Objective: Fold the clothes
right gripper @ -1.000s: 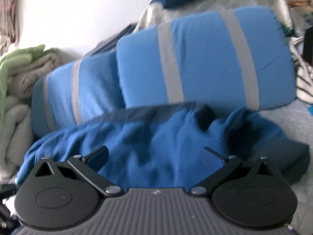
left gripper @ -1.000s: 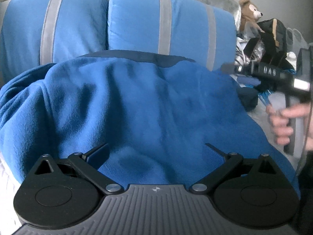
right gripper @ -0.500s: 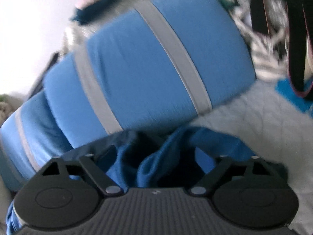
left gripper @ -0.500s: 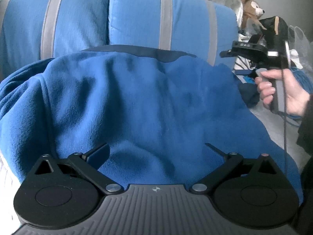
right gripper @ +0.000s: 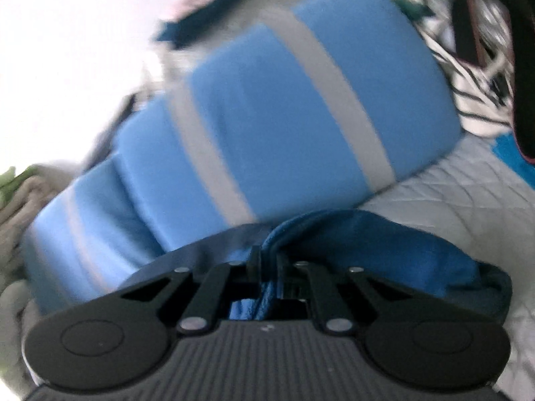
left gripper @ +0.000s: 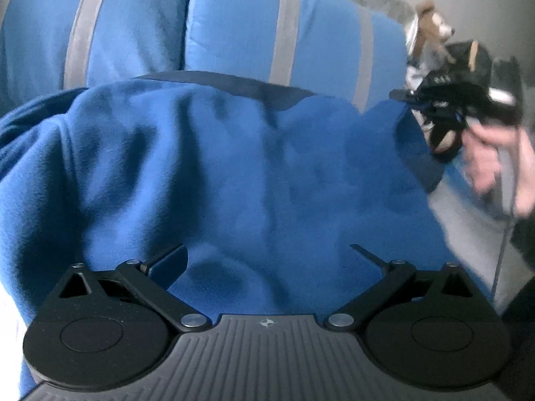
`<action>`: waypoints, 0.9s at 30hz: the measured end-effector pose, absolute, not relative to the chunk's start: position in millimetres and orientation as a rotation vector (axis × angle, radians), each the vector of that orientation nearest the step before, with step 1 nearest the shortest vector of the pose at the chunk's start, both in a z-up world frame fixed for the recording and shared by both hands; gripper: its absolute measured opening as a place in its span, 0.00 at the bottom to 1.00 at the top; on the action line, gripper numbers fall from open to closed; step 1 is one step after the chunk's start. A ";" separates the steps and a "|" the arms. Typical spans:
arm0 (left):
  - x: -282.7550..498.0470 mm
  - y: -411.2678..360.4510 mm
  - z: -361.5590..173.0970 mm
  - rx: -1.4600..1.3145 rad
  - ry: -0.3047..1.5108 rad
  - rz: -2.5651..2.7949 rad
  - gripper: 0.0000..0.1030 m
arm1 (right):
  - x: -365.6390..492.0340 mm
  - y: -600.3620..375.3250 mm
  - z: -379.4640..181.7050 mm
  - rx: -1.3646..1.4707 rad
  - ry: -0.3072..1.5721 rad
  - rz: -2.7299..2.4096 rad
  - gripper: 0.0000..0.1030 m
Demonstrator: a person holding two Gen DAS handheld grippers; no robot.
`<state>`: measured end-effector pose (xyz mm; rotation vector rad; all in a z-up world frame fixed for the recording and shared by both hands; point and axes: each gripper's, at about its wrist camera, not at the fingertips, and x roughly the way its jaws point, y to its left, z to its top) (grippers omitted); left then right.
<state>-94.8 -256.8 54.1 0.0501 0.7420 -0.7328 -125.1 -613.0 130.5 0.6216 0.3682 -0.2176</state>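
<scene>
Right claw [right gripper: 267, 267] pinches blue fleece [right gripper: 367, 244] before striped pillows [right gripper: 301, 117]; left claw [left gripper: 267, 254] spread.

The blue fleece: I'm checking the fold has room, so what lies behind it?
Behind the blue fleece two blue pillows with grey stripes stand side by side. Their lower parts are covered by the fleece. A quilted bedcover shows beside it; what lies underneath is hidden.

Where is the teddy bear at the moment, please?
In the left wrist view the teddy bear sits at the upper right, just past the right-hand blue striped pillow and above the right gripper.
</scene>
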 end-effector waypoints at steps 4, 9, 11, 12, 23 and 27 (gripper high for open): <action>-96.6 -255.2 61.2 0.013 0.718 -0.743 1.00 | -155.6 -556.4 130.4 0.526 0.427 -0.146 0.07; -94.4 -253.5 63.6 -0.043 0.712 -0.755 1.00 | -167.9 -501.3 92.4 0.445 0.593 -0.048 0.07; -92.9 -253.7 64.2 -0.060 0.715 -0.753 1.00 | -167.0 -484.6 77.8 0.409 0.659 -0.018 0.07; -92.0 -253.9 64.3 -0.068 0.717 -0.751 1.00 | -166.2 -477.9 73.1 0.387 0.683 -0.007 0.06; -83.7 -249.8 64.6 -0.116 0.749 -0.737 1.00 | -177.7 -473.7 126.2 0.208 0.518 0.096 0.80; -79.9 -249.7 64.3 -0.127 0.765 -0.749 1.00 | -167.7 -519.1 152.6 0.194 0.438 -0.002 0.89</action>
